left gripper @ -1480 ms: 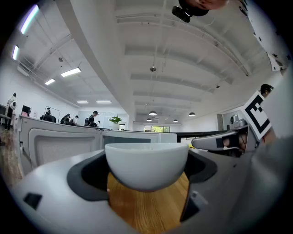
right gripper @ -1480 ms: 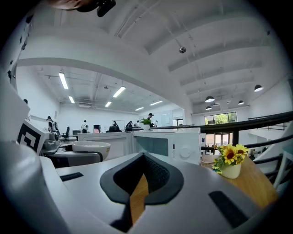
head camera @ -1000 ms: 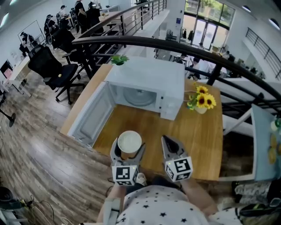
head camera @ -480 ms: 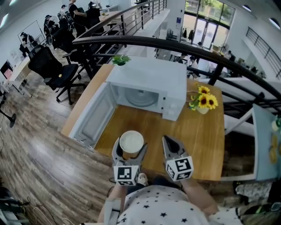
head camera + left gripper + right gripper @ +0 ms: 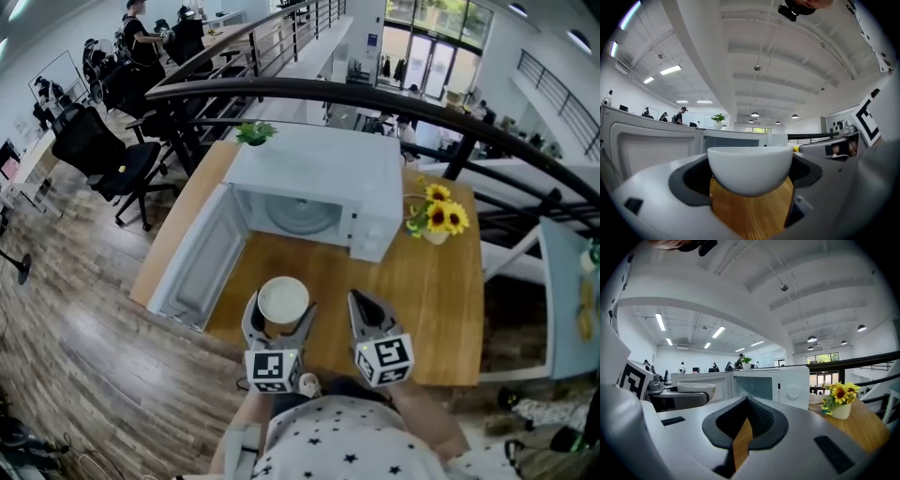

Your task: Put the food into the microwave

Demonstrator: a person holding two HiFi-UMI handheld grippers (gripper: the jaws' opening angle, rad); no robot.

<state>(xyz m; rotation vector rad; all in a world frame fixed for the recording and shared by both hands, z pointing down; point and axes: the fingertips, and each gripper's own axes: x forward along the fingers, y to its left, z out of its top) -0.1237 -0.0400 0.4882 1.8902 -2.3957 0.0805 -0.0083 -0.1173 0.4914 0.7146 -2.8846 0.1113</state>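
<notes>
Both claws, head view: left claw (image 5: 279,314) holds the bowl (image 5: 282,298) of food over the bench (image 5: 427,300), short of the microwave (image 5: 319,173), whose door (image 5: 199,262) is open for it; right claw (image 5: 367,314) hangs beside.
Left gripper view: jaws squeeze the bowl level, so nothing spills.
Right gripper view: jaws pressed together, empty.

A wooden table (image 5: 442,305) bears an open microwave (image 5: 323,173) and sunflower pot (image 5: 435,225).

Pale grey grippers, star-print top.
Left gripper (image 5: 281,308) and right gripper (image 5: 363,304) moulded in smooth light grey, dark grey pads (image 5: 761,420) lining the jaws; white cube (image 5: 384,358) with black square markers behind each; white shirt (image 5: 347,441) dotted with small black stars.
</notes>
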